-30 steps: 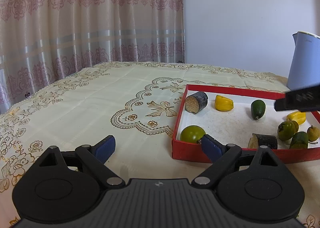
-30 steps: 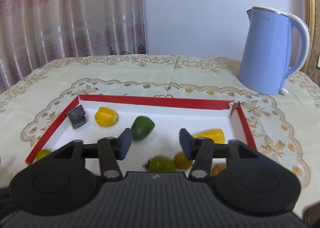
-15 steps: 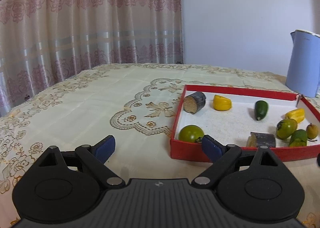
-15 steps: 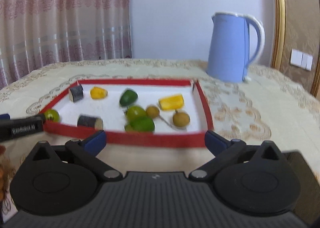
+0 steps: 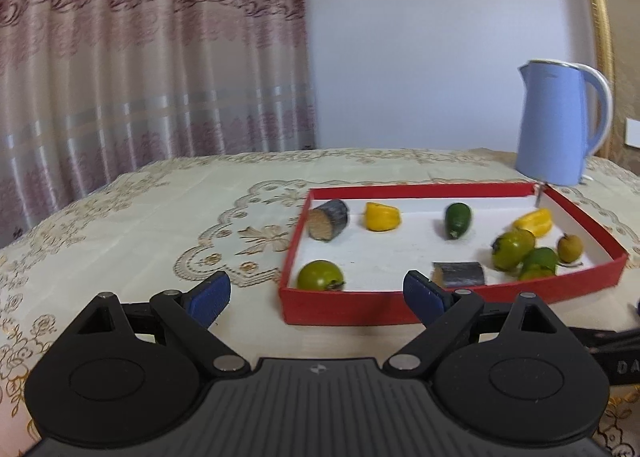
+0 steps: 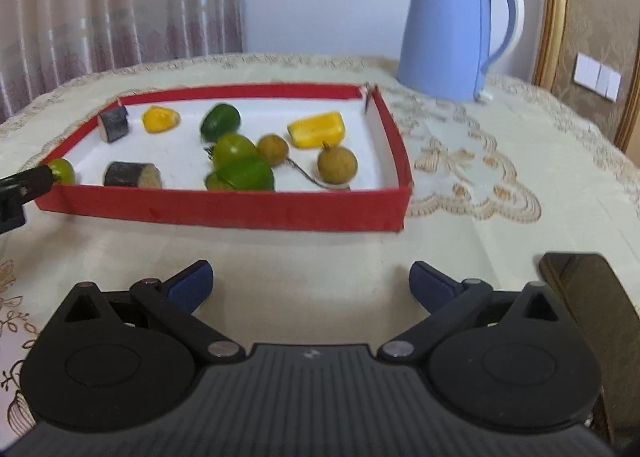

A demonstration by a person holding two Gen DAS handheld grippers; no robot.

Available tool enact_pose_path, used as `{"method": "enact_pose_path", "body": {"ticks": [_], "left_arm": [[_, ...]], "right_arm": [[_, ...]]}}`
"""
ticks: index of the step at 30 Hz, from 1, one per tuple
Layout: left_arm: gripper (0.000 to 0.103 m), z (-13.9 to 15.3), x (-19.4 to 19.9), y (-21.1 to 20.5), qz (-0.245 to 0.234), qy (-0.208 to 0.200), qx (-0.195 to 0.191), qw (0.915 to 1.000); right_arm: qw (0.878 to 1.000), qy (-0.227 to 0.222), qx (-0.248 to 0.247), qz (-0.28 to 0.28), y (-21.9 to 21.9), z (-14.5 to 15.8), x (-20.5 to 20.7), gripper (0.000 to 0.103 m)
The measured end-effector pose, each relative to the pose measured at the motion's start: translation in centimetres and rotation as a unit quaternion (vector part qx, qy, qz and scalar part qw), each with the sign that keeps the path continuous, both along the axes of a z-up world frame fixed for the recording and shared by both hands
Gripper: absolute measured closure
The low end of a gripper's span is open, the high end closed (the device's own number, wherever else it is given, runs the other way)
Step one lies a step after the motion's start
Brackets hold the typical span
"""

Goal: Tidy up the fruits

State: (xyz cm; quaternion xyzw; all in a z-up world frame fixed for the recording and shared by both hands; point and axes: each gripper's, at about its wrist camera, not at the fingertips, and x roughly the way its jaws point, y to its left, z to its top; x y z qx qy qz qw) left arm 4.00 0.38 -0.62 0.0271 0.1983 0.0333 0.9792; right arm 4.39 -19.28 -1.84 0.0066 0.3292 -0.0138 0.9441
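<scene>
- Two black plastic grippers with ribbed blue finger pads face the shallow red-walled cardboard tray (image 6: 224, 209) with its white floor; the left gripper (image 5: 316, 295) and the right gripper (image 6: 310, 283) both stand spread wide and grasp nothing.
- Ahead of the right gripper, the tray holds two dark bark-covered stem cuts with pale fibrous ends (image 6: 132, 175), two waxy yellow wedges (image 6: 318, 129), smooth green fruits (image 6: 245, 173) and two rough brown round longans (image 6: 337, 165), one with a thin stalk.
- From the left gripper, a glossy round green fruit (image 5: 320, 275) lies in the tray's nearest corner, just beyond the gap between the fingers.
- Beyond the tray stands a smooth pale-blue plastic kettle (image 6: 448, 29) on the cream embroidered tablecloth (image 6: 500, 193).
- Right of the right gripper, a dark glossy flat slab (image 6: 588, 297) is cut off by the housing; what it is I cannot tell.
- Motion blur softens the fruit edges.
- Since a second ago, the right gripper has pulled back out of the tray and its fingers have spread much wider; the left gripper's spread is unchanged.
</scene>
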Motion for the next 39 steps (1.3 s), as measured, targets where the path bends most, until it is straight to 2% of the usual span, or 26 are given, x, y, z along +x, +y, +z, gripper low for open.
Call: {"method": "enact_pose_path", "body": {"ticks": [4,7,14,22,39], "left_arm": [[0.009,-0.1,0.0,-0.3,-0.005,0.000,0.005,1.0000],[0.000,-0.1,0.1,-0.3,-0.005,0.004,0.002,1.0000],[0.000,-0.1,0.1,-0.7,-0.005,0.012,0.015,0.9998],[0.000,-0.1,0.0,-0.6,-0.014,0.020,0.012,0.9996],[0.000,-0.4,1.2,1.2,-0.047,0.082,-0.064,0.9935]], "right_arm": [[1.000,0.002,0.000,0.000,0.1,-0.2,0.0,0.000],[1.000,0.002,0.000,0.000,0.0,-0.2,0.0,0.000],[1.000,0.002,0.000,0.000,0.0,-0.2,0.0,0.000],[1.000,0.002,0.000,0.000,0.0,-0.2,0.0,0.000],[1.000,0.002,0.000,0.000,0.0,-0.2,0.0,0.000]]}}
